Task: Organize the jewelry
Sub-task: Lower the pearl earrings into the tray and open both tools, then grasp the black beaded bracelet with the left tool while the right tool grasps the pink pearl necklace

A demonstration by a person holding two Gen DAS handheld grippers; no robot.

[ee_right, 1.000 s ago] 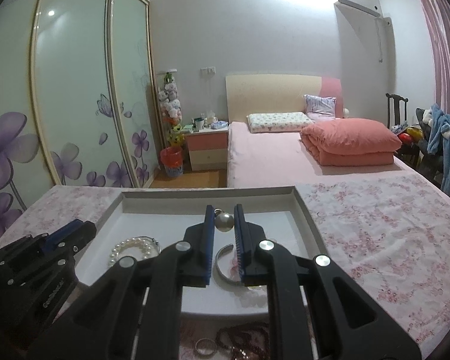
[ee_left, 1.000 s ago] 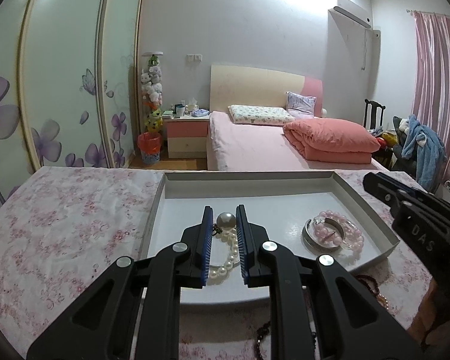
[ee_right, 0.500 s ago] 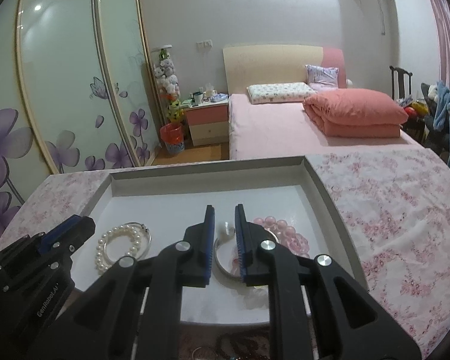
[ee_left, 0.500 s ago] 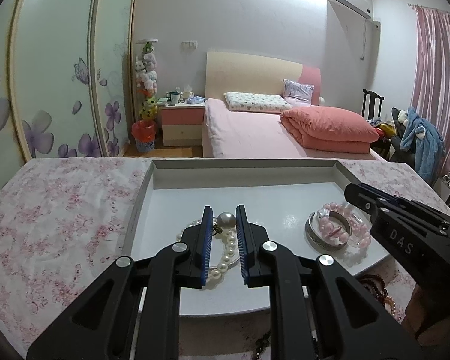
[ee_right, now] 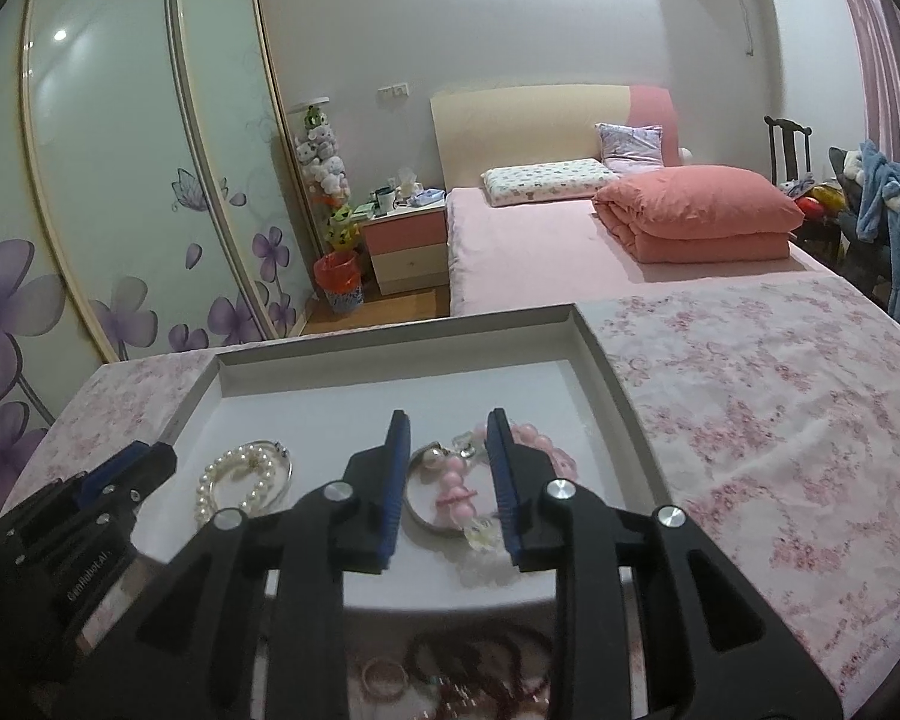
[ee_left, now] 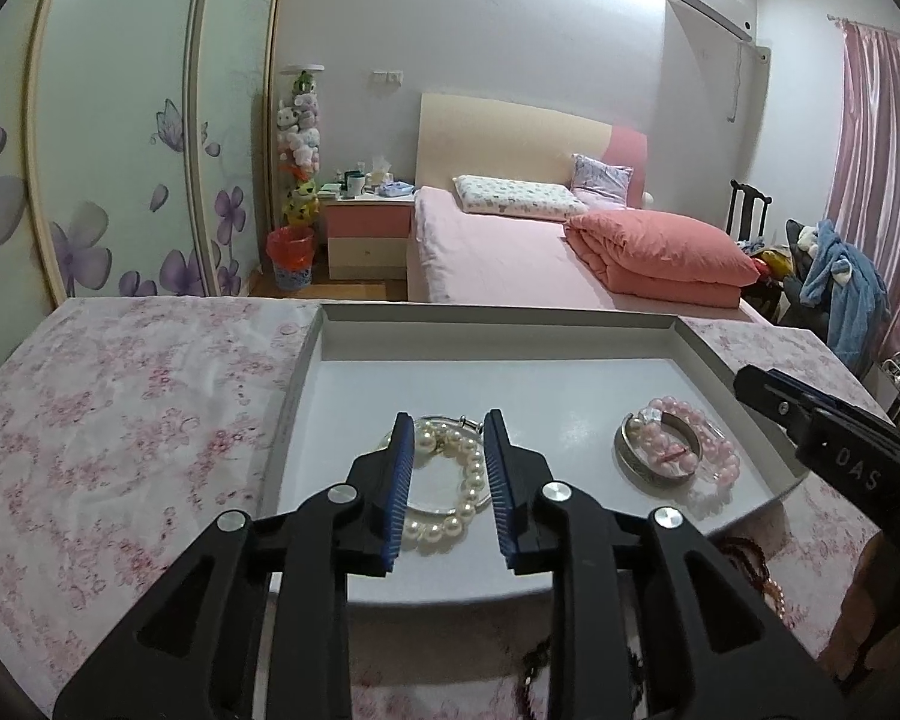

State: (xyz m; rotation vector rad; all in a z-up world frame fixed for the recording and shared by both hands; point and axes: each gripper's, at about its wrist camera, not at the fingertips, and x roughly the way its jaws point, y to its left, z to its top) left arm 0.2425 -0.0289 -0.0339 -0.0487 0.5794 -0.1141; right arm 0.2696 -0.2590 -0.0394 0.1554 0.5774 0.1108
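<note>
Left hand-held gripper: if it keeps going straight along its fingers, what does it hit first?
Probably the pearl bracelet lying in the white tray, right between the left hand-held gripper tips; depth is uncertain.

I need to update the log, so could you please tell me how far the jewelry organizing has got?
Done: the white pearl bracelet, pink bead bracelet and silver bangle lie in the shallow white tray. In hand: nothing; the left tool and right tool have just been opening and are empty. Left: the dark bead strands and small ring on the floral cloth before the tray.
</note>
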